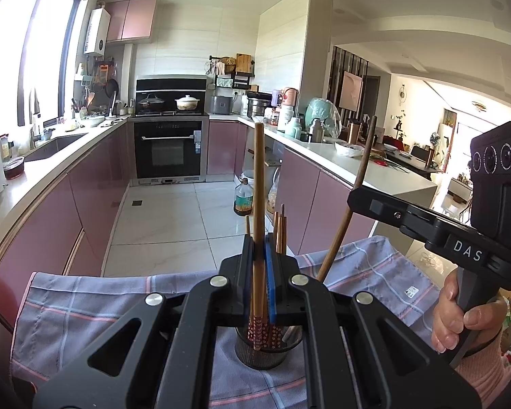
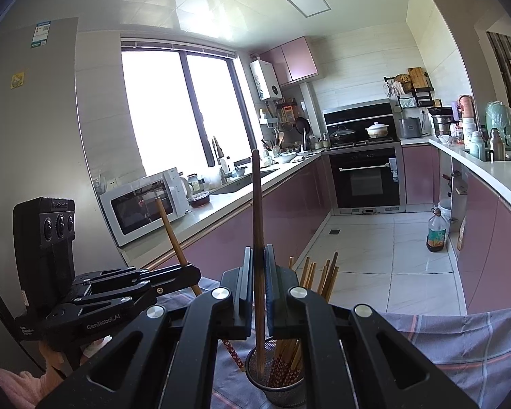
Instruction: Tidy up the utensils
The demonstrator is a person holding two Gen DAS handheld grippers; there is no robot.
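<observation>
While clamped, both tongs (image 1: 259, 262) (image 2: 259, 272) pinch upright chopsticks (image 1: 259, 184) (image 2: 257, 225).

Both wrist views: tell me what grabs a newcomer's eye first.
Front and centre, each tool is shut on an upright chopstick: the left tool holds a light one, the right tool a dark one. Below them, a mesh cup of chopsticks stands on a checked cloth.

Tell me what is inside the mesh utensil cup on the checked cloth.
The mesh cup holds a bundle of chopsticks with red patterned lower ends, standing tips up. The right gripper has a darker chopstick reaching into it. The cup's bottom is hidden.
</observation>
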